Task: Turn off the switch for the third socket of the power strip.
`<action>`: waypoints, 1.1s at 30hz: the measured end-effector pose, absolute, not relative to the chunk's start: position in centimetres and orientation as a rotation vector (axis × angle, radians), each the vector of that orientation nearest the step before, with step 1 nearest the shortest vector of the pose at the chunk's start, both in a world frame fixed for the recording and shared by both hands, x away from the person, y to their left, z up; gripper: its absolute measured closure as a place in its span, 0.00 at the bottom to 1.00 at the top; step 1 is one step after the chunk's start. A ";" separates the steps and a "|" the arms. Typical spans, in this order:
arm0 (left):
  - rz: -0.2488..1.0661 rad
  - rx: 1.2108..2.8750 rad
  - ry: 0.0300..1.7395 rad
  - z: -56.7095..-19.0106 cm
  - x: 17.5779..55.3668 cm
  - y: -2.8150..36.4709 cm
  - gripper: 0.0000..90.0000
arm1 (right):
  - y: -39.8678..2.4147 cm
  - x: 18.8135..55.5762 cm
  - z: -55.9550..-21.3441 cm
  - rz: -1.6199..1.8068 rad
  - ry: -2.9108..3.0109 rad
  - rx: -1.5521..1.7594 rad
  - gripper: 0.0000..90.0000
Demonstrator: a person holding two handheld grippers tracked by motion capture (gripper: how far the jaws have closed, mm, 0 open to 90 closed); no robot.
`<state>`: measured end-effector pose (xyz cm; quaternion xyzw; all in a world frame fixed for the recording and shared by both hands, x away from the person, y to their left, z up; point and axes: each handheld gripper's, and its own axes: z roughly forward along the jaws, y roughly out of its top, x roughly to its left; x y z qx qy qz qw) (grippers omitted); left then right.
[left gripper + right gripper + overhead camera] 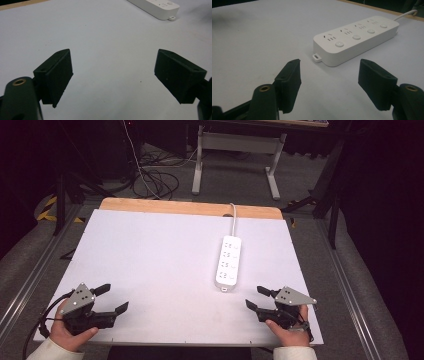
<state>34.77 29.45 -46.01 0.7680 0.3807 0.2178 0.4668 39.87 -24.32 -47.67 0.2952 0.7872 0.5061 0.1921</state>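
A white oblong plastic power strip [228,262] with four sockets is lying right of centre in the high view on the white flat surface [150,265], its long axis running from the frame's top toward the bottom, its white cord [233,220] leading off toward the top edge. The right tongs [260,298] are sitting at lower right, just below the strip's near end, pointing toward it with jaws spread and empty. The left tongs [112,298] are resting at lower left, well apart from the strip, jaws likewise spread. The right hand [286,332] is judged nearer for any reach.
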 end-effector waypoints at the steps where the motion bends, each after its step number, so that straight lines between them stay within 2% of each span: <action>1: 0.538 1.884 0.934 -46.0 34.8 29.5 0.17 | -24.3 39.8 -48.0 1.417 2.212 0.833 0.39; 11: 0.538 1.884 0.939 -46.1 35.1 29.7 0.17 | -24.2 39.8 -49.0 1.304 2.261 0.962 0.41; 33: 0.557 1.888 0.921 -46.4 35.3 29.7 0.14 | -24.1 39.9 -48.7 1.318 2.230 0.923 0.40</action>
